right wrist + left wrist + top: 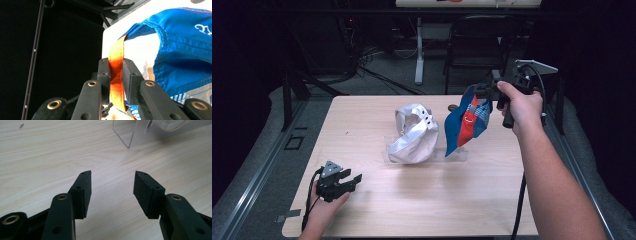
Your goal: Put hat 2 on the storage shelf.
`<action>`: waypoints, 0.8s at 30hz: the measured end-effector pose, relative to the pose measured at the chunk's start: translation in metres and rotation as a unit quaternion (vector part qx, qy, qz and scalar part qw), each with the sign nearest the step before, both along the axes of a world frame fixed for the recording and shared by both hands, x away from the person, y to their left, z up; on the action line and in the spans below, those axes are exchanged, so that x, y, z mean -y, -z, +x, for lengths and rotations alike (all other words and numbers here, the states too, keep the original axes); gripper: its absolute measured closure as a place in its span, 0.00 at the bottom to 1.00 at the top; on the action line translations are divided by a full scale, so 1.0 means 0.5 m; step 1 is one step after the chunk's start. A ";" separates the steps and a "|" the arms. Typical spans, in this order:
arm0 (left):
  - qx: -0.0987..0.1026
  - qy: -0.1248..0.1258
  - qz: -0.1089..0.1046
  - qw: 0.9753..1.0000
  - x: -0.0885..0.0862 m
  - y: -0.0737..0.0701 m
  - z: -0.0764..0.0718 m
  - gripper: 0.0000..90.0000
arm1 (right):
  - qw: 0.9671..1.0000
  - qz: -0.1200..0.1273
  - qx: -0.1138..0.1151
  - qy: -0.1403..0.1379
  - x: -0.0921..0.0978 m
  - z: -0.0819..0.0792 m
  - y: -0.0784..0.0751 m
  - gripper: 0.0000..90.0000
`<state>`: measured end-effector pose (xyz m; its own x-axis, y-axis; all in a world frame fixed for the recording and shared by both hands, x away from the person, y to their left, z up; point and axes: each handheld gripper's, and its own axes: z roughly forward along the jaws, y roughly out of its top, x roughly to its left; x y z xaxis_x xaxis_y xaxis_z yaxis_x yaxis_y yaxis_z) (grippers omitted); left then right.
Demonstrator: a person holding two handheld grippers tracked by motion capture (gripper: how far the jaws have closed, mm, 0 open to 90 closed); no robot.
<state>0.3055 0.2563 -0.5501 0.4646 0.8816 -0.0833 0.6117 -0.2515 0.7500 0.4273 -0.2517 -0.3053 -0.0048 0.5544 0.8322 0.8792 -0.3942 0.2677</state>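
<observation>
- Left gripper [354,180] is parked low at the near-left corner of the wooden table [362,115], with the hand wrapped around it from behind. Its own view shows the jaws spread wide with bare tabletop between the pads [86,192], so it's got nothing in it and isn't touching any cap.
- Middle of the table: a white cap [414,132] sitting on a clear acrylic stand [457,155], well apart from both grippers.
- Right gripper [484,91] is up off the table at the far-right side. Its jaws are clamped tight on the orange strap [116,75] of a blue cap [464,125], and the cap dangles below it in the air, just beside the white one.
</observation>
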 end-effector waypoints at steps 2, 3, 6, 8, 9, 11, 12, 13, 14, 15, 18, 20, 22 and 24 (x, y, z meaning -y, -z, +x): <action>0.001 0.000 -0.001 1.000 0.001 0.000 0.000 0.55 | 1.000 -0.001 0.000 -0.004 -0.003 0.001 0.001 0.87; 0.001 -0.001 -0.002 1.000 0.001 0.000 0.000 0.55 | 1.000 -0.002 0.000 -0.003 -0.007 0.002 0.001 0.87; 0.001 0.001 0.000 1.000 0.000 -0.001 0.000 0.55 | 1.000 -0.005 0.000 -0.008 -0.013 0.004 0.004 0.87; -0.002 0.001 0.001 1.000 -0.001 -0.001 0.000 0.55 | 1.000 -0.006 0.000 -0.009 -0.018 0.005 0.005 0.87; -0.002 0.001 0.002 1.000 -0.001 -0.001 0.000 0.55 | 1.000 -0.005 0.000 -0.007 -0.021 0.005 0.006 0.86; 0.001 0.001 -0.001 1.000 0.000 -0.001 0.000 0.55 | 1.000 -0.006 -0.002 -0.012 -0.025 0.007 0.008 0.86; 0.001 0.001 -0.001 1.000 0.000 -0.001 0.000 0.55 | 1.000 -0.005 -0.002 -0.013 -0.027 0.007 0.010 0.86; 0.001 0.001 -0.001 1.000 0.000 -0.001 0.000 0.55 | 1.000 -0.002 -0.003 -0.011 -0.029 0.008 0.013 0.86; -0.001 0.001 0.001 1.000 -0.001 -0.001 0.000 0.55 | 1.000 -0.003 -0.005 -0.014 -0.031 0.009 0.016 0.86; -0.002 0.001 0.001 1.000 -0.001 -0.001 0.000 0.55 | 1.000 -0.004 -0.008 -0.013 -0.034 0.010 0.019 0.86; 0.006 -0.004 -0.002 1.000 0.001 0.001 0.000 0.55 | 1.000 -0.003 -0.011 -0.016 -0.040 0.013 0.031 0.86; 0.002 -0.003 -0.002 1.000 0.000 0.000 0.000 0.55 | 1.000 -0.002 -0.012 -0.020 -0.042 0.014 0.037 0.86; 0.001 -0.003 -0.002 1.000 0.000 0.000 0.000 0.55 | 1.000 -0.006 -0.015 -0.021 -0.044 0.015 0.042 0.86; 0.004 -0.004 -0.003 1.000 0.000 0.001 0.000 0.55 | 1.000 -0.005 -0.017 -0.021 -0.045 0.015 0.048 0.86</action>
